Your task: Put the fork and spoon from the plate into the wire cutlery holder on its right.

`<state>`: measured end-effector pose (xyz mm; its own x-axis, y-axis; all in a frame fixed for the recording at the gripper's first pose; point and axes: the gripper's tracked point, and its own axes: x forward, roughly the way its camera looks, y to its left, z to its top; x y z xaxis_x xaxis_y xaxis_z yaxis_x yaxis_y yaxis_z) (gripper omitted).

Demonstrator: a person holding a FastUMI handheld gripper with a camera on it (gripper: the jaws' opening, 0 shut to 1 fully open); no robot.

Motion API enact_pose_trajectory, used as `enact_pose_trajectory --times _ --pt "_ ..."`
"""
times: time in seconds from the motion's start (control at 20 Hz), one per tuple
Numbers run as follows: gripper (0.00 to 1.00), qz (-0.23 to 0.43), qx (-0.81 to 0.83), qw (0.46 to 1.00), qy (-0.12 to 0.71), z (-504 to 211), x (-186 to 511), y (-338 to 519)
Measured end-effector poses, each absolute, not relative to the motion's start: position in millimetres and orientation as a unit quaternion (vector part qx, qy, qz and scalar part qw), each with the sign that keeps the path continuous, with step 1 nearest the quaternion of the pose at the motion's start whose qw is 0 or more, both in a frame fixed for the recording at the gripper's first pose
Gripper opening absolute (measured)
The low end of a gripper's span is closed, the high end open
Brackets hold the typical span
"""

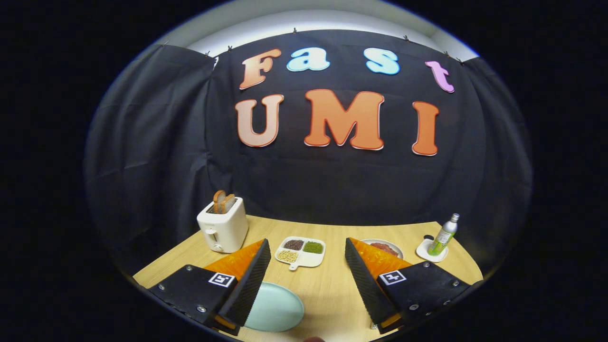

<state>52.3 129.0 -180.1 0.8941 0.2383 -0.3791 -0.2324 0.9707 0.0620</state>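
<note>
I've got the gripper (308, 280) spread wide, grasping nothing. One pale plate (278, 308) sits by my left finger; beyond: one toaster (223, 228) with two slices (223, 203), one bottle (444, 236).

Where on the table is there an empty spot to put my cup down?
The gripper is open, and bare wood lies between its fingers, bordered by the light blue plate and the divided dish. More bare wood lies between the toaster and that dish. It is crowded around the bottle and red-food plate.
</note>
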Motion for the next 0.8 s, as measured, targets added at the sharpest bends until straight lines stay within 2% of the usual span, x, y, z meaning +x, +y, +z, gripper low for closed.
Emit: enact_pose_trajectory --times 0.3,0.55,0.8 --pt "0.95 0.178 0.006 0.949 0.258 -220.3 45.6 198.9" --pt "0.95 0.205 -0.012 0.907 0.367 -278.5 23.4 232.3" --pt "0.95 0.209 -0.055 0.839 0.5 -337.5 -12.6 241.4"
